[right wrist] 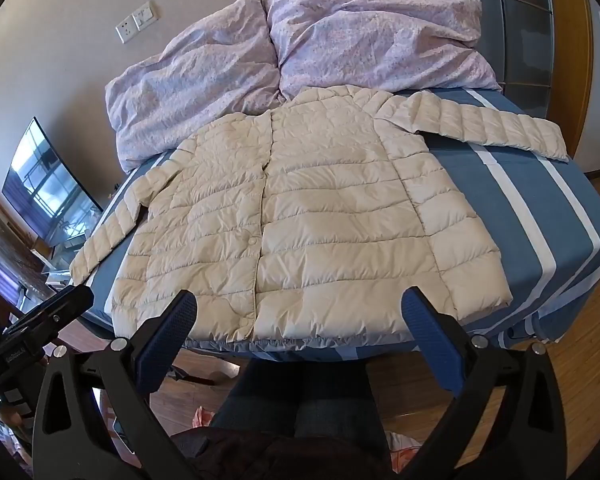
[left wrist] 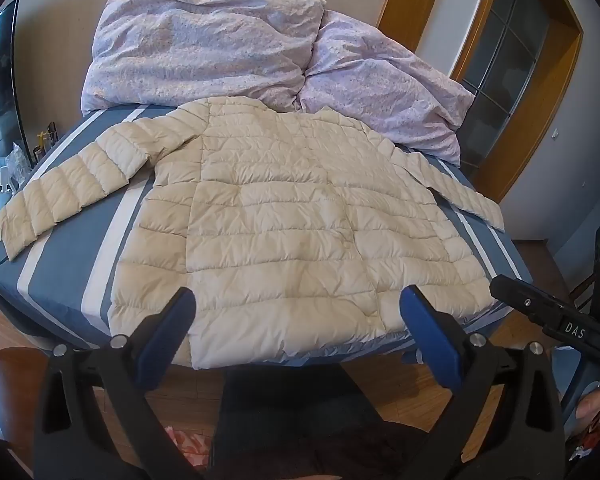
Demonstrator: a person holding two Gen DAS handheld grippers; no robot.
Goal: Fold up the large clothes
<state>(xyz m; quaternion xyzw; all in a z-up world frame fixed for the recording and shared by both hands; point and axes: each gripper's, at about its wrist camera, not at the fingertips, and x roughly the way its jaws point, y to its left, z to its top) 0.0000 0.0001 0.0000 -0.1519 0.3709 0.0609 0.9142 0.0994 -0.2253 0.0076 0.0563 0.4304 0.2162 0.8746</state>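
Cream quilted puffer jacket lies flat, front up and snapped closed, sleeves spread, on a blue bed sheet with white stripes; behind it sits a rumpled lilac floral duvet. Both black, blue-padded claws, left gripper and right gripper, hover wide apart, empty, above the hem.

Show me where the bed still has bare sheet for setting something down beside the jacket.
Widest bare striped sheet: between jacket body, its right sleeve and the bed's right edge. Narrower strip under the left sleeve. Crowded at the head, where the bunched duvet meets the collar.
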